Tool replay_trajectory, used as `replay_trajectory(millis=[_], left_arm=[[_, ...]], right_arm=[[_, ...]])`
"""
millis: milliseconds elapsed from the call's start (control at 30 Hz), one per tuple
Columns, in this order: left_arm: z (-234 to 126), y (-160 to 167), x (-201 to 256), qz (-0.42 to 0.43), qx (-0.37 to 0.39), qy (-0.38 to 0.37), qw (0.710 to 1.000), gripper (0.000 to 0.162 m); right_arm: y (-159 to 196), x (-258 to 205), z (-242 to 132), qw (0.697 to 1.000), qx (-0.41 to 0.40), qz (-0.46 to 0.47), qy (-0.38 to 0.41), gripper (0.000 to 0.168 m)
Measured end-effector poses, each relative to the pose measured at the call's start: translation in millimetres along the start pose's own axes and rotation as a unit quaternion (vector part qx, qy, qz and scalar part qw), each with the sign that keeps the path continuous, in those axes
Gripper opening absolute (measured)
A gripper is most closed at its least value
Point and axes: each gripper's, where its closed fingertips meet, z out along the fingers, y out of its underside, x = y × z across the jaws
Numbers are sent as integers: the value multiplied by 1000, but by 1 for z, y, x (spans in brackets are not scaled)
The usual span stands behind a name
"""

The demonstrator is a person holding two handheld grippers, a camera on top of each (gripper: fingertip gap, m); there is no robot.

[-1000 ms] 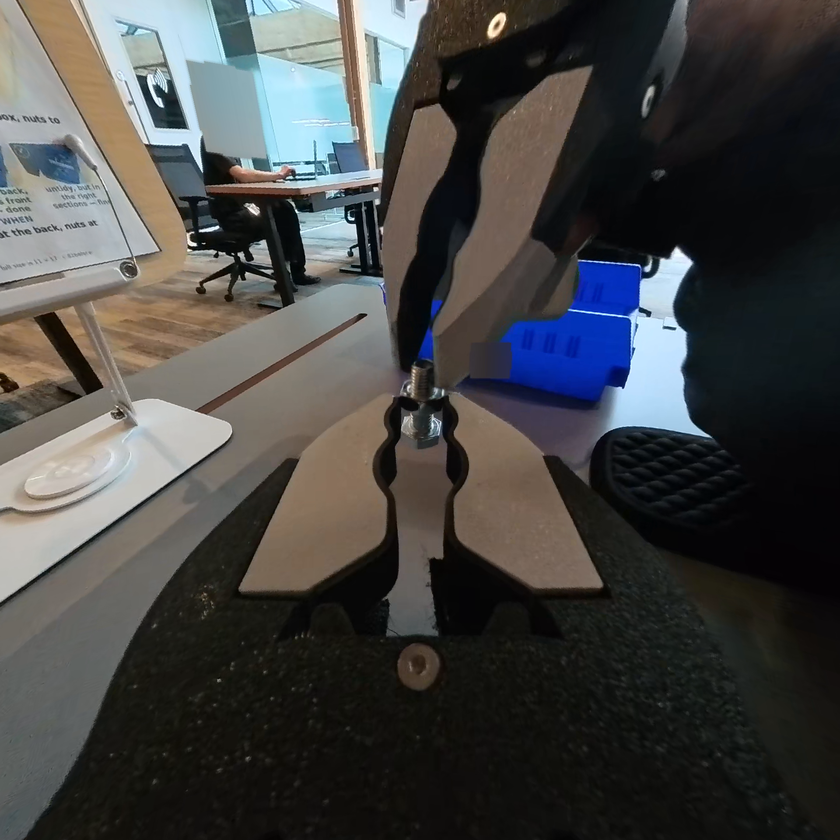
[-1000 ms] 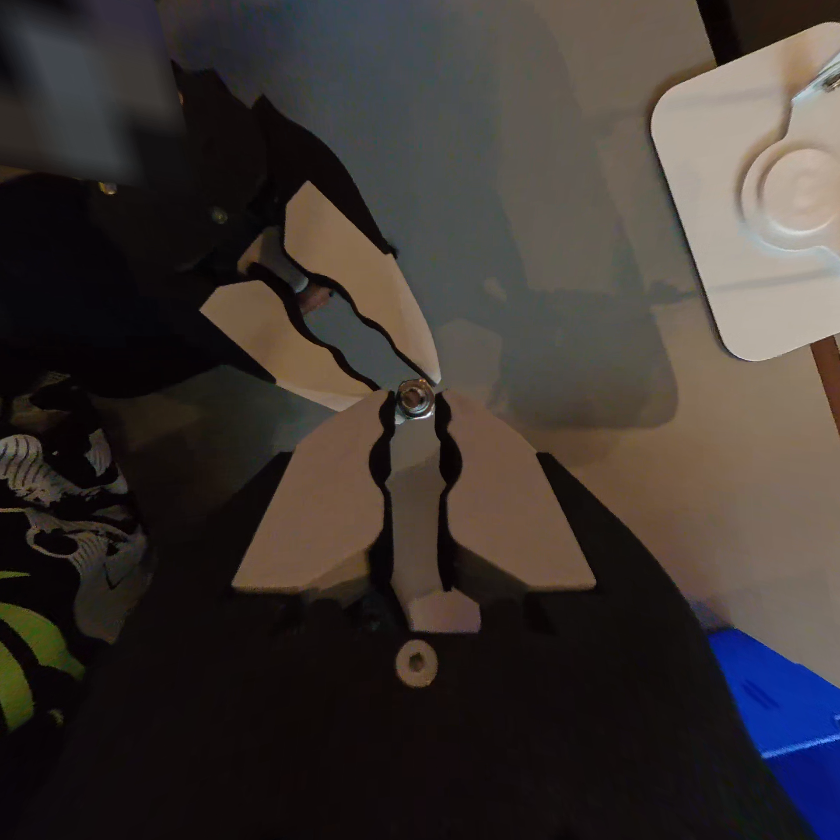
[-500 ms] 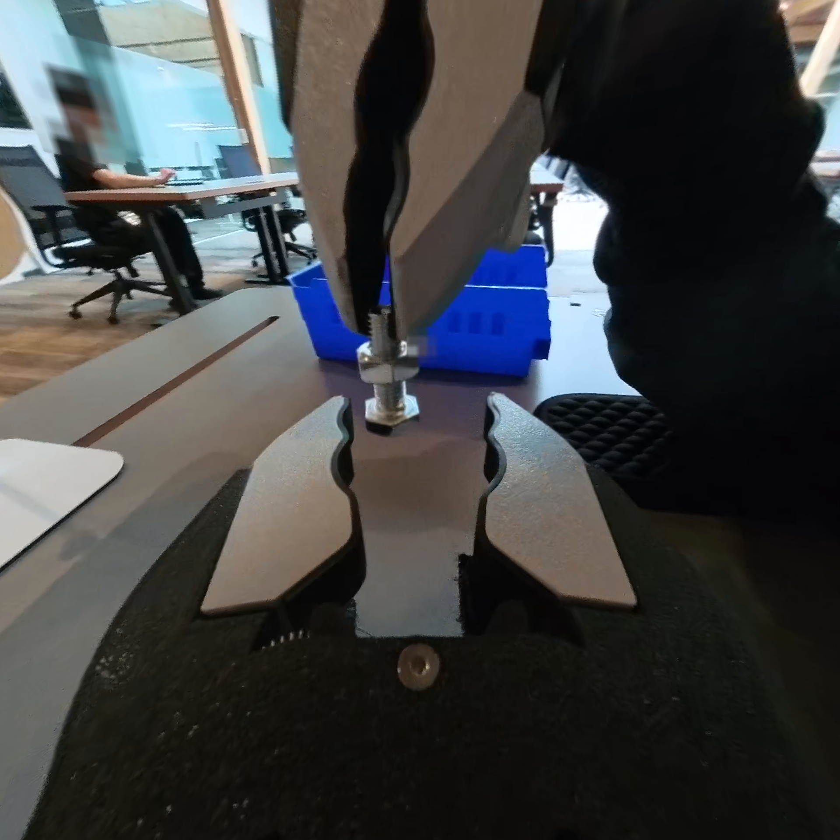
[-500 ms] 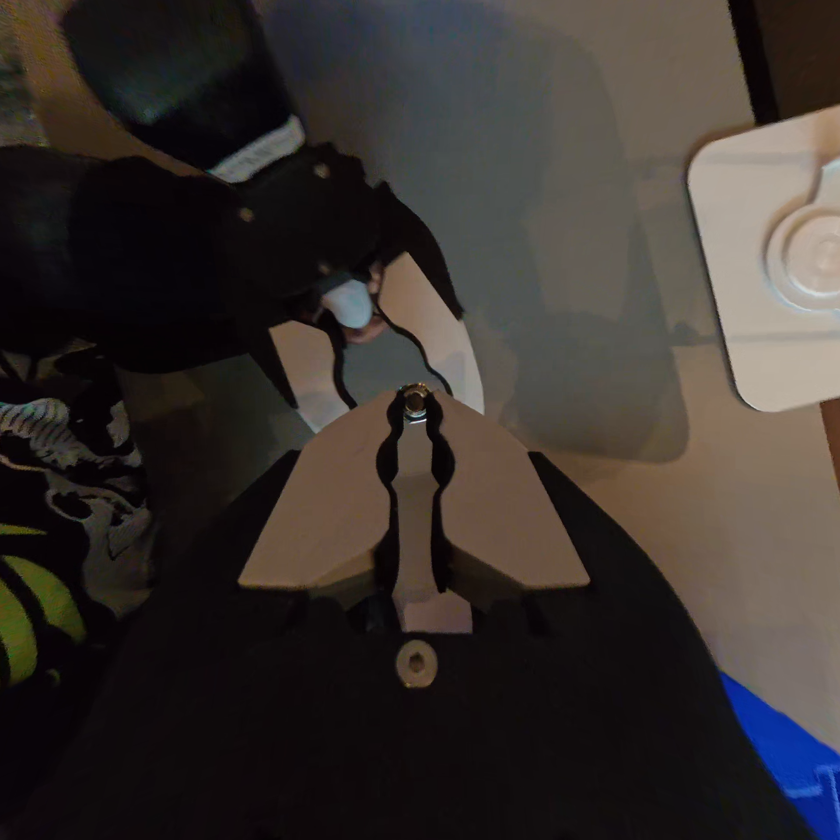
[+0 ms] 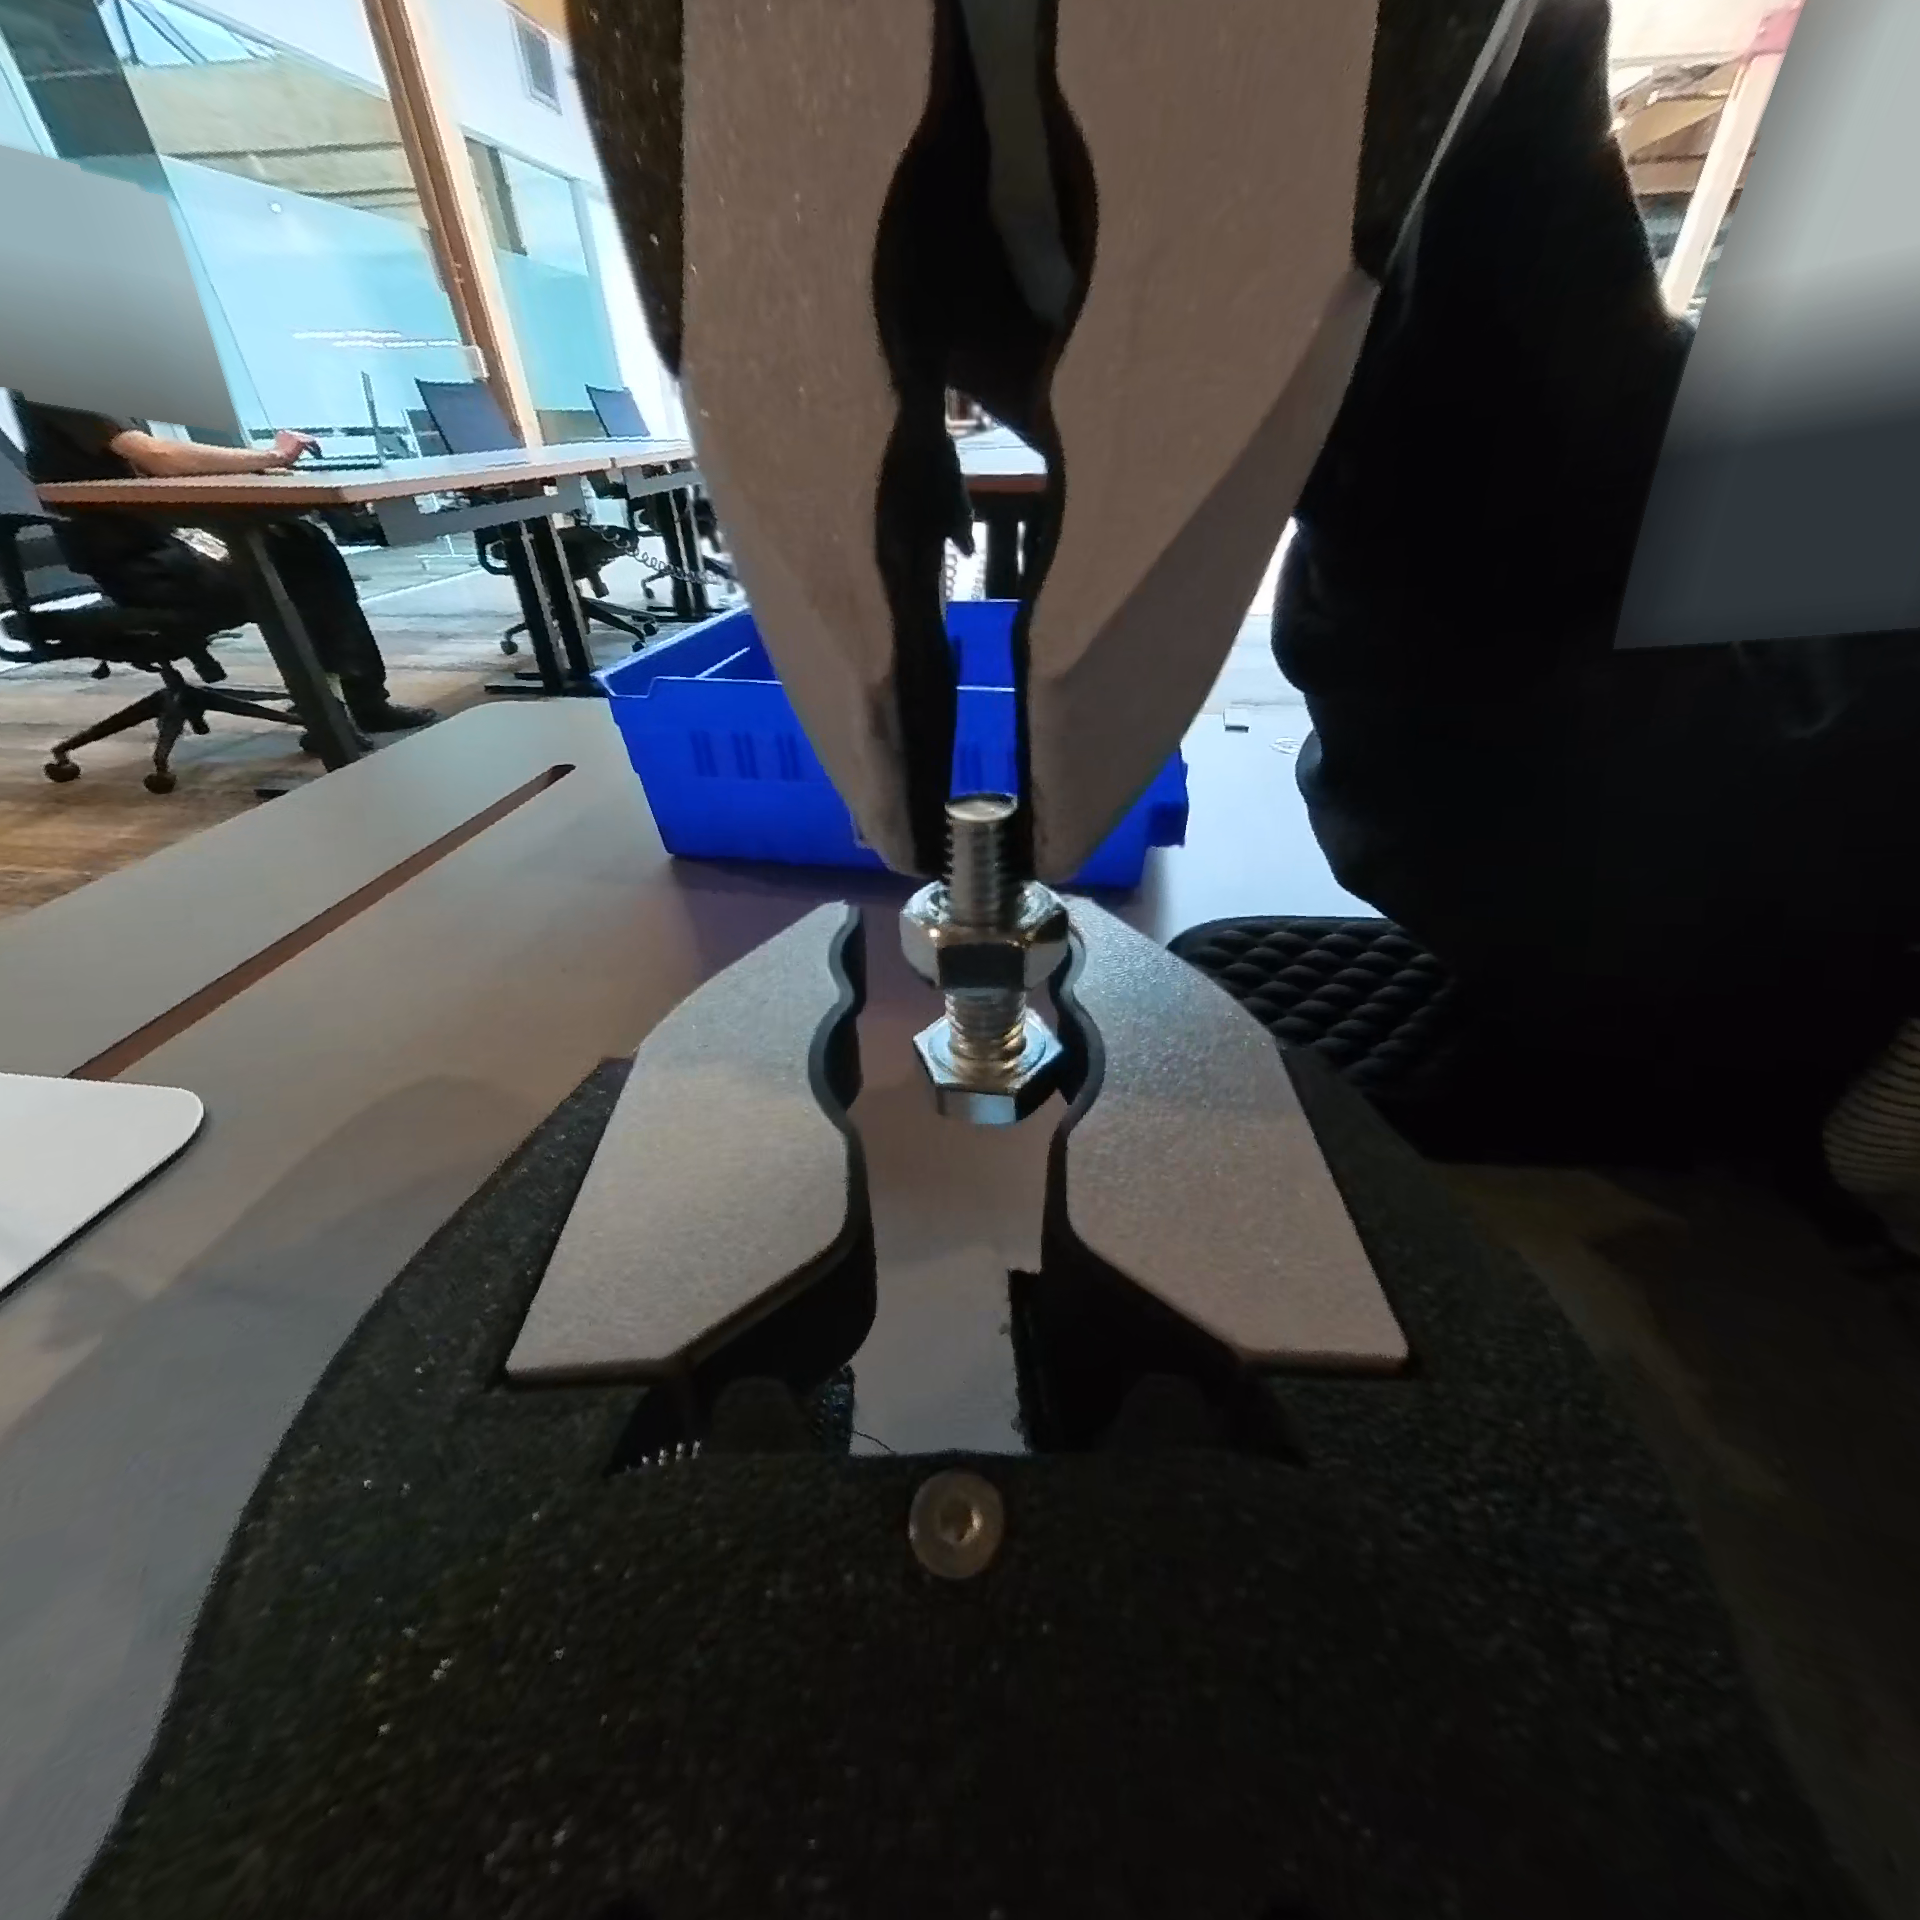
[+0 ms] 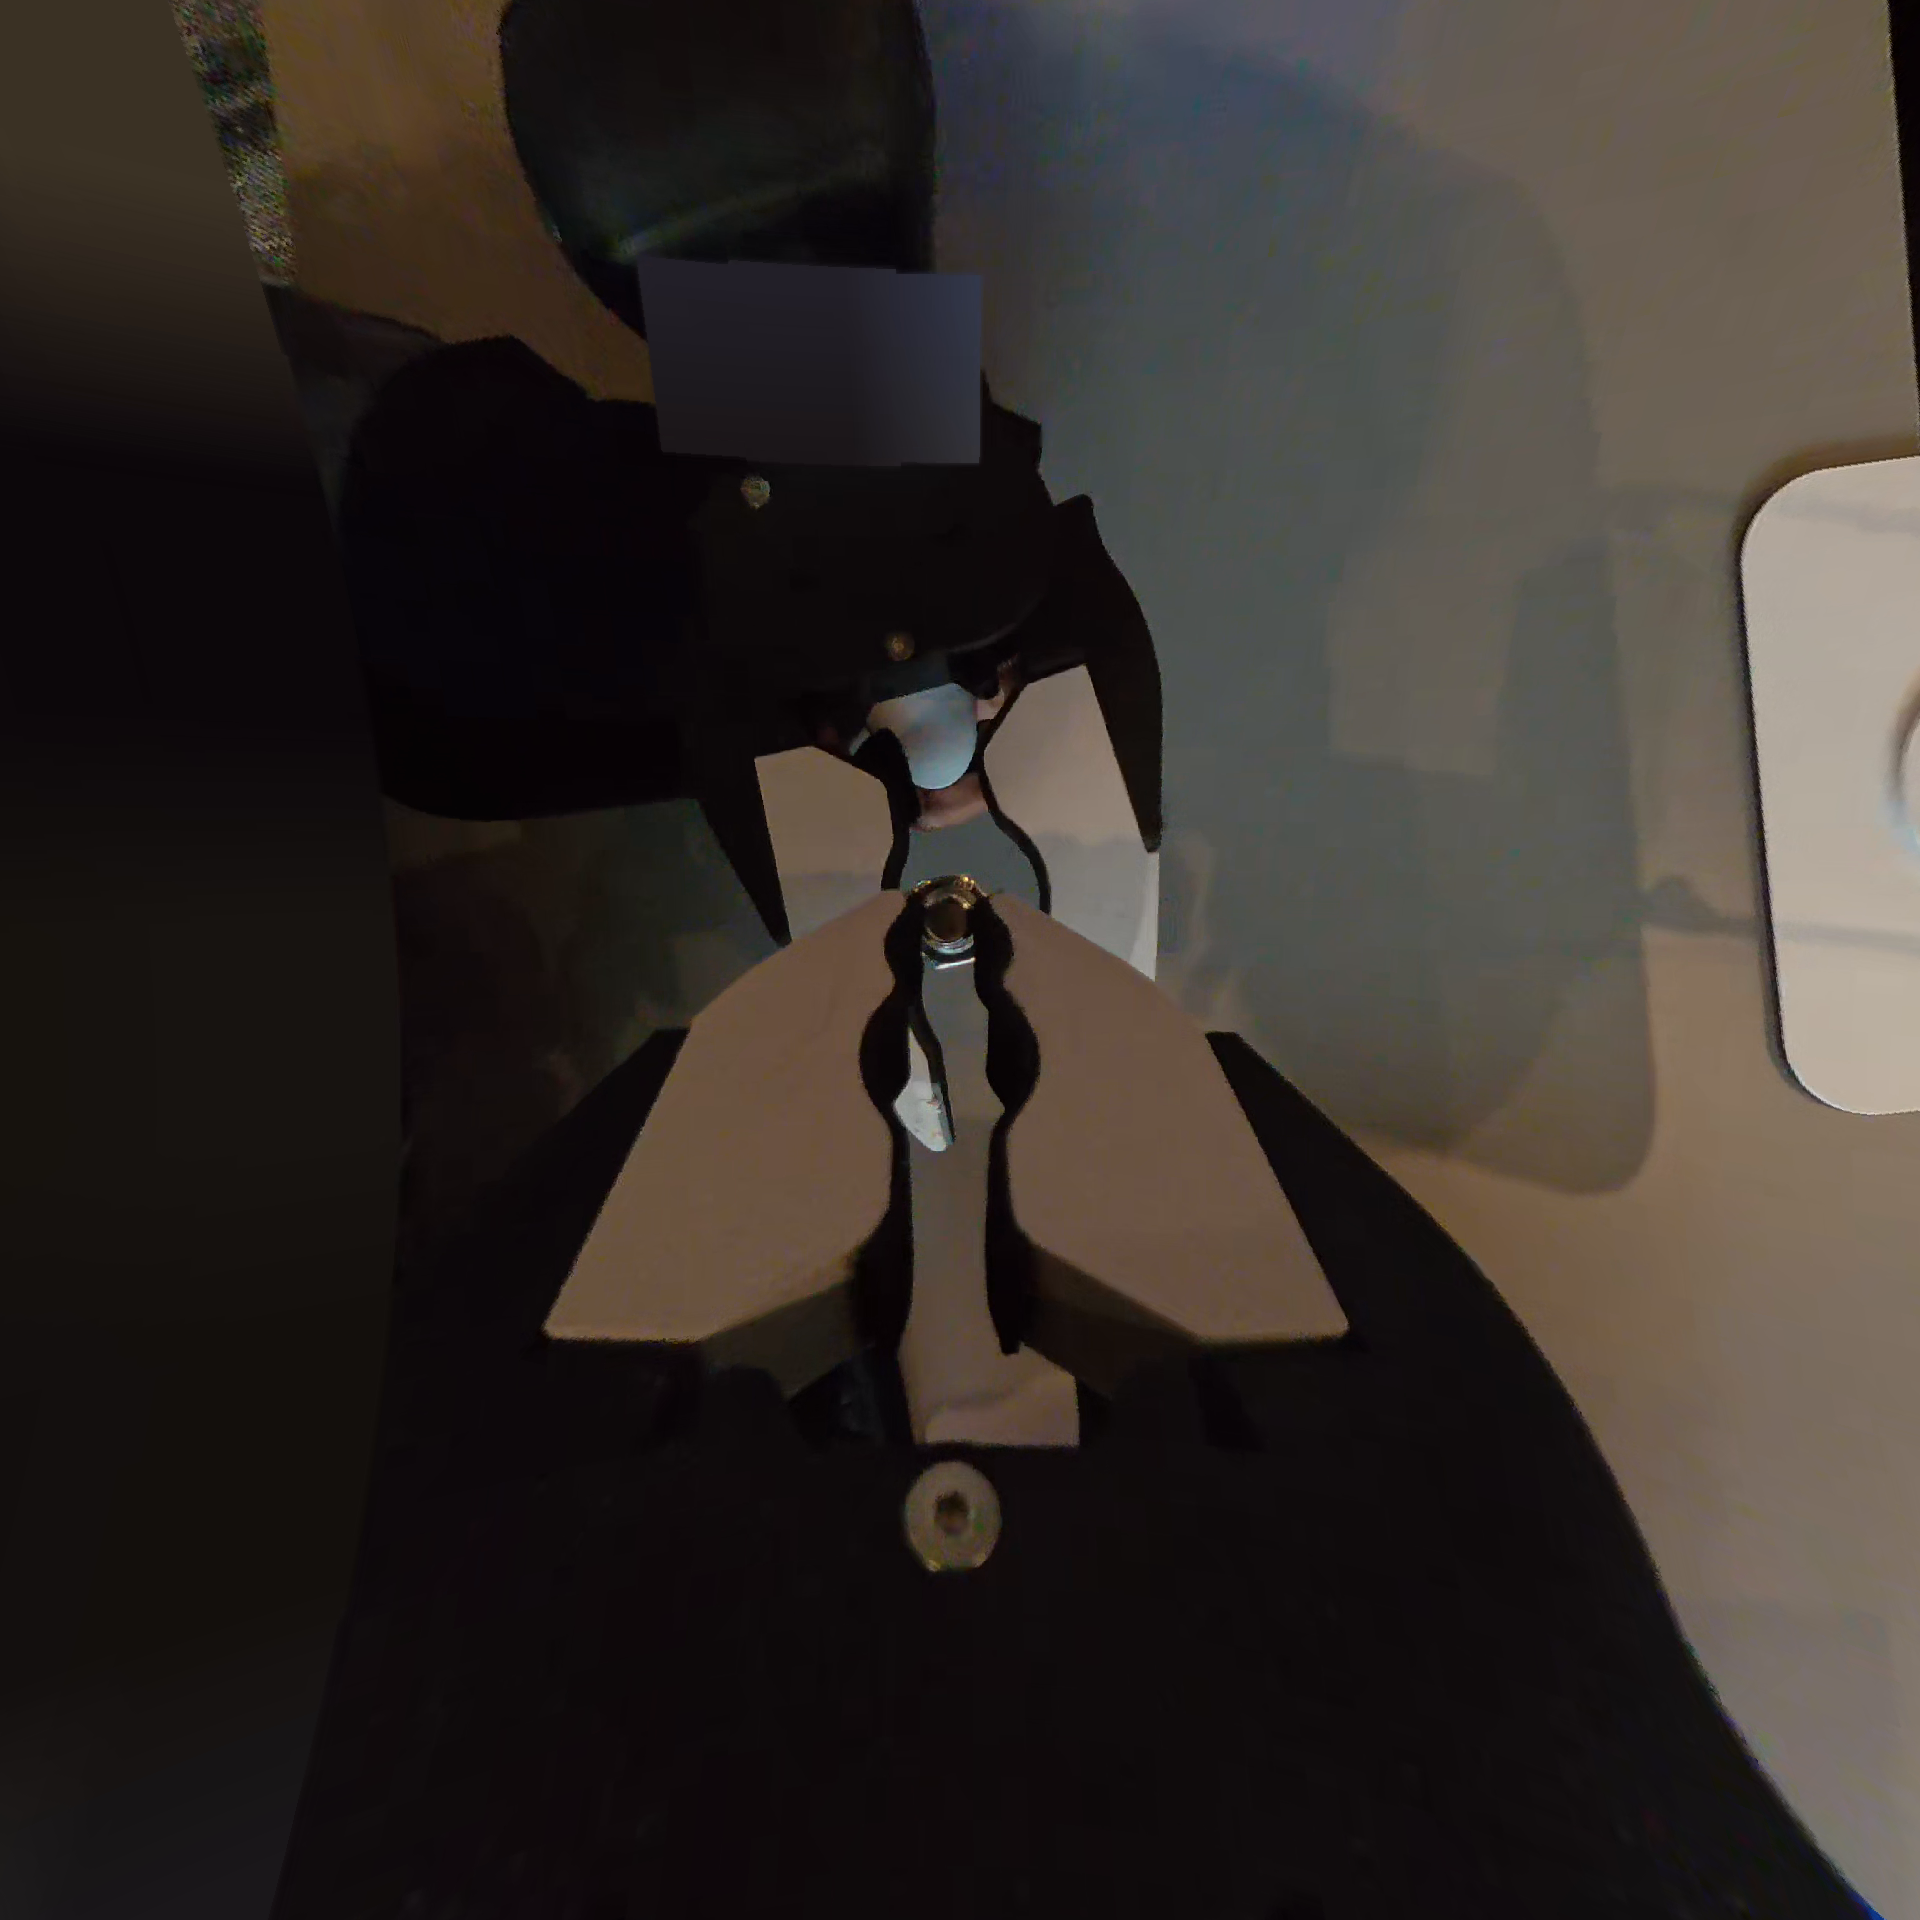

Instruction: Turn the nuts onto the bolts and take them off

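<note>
A silver bolt (image 5: 982,831) stands upright above the grey table (image 5: 312,987), head down, with a hex nut (image 5: 982,940) partway up its thread. My right gripper (image 5: 971,852) comes down from above and is shut on the bolt's threaded top end. In the right wrist view it (image 6: 940,914) pinches the bolt (image 6: 943,925) end-on. My left gripper (image 5: 966,935) is open. Its fingers flank the nut and bolt head, with a small gap showing on the left side. It also shows in the right wrist view (image 6: 966,862), beyond the bolt.
A blue plastic bin (image 5: 727,748) stands on the table behind the bolt. A white stand base (image 5: 73,1153) lies to the left and also shows in the right wrist view (image 6: 1829,790). A black mesh pad (image 5: 1309,977) is at the right. A person sits at a far desk (image 5: 208,561). Spacing between my two grippers at the tips: around 6 cm.
My left gripper let go of the bolt's lower end and opened wide, then narrowed again around the nut. My right gripper stayed shut on the bolt's top and kept it up.
</note>
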Motion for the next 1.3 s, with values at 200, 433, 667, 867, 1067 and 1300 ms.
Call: replay_trajectory(millis=[200,433,667,867,1067,1300], left_arm=[[3,5,4,10,-17,9,1000,26],[3,5,6,8,-15,16,1000,20],[4,7,9,11,-21,24,999,13],[4,7,12,10,-23,33,999,12],[2,5,10,9,-19,28,999,12],[-4,11,-2,-8,-16,15,1000,12]], right_arm=[[0,-1,0,1000,-1,-1,0,8],[0,-3,0,1000,-3,-4,-1,9],[0,-3,0,1000,-3,-6,-1,9],[0,-5,0,1000,-3,-8,-5,9],[-4,-1,-1,1000,14,-5,-2,17],[-46,24,-34,981,187,-24,42,66]])
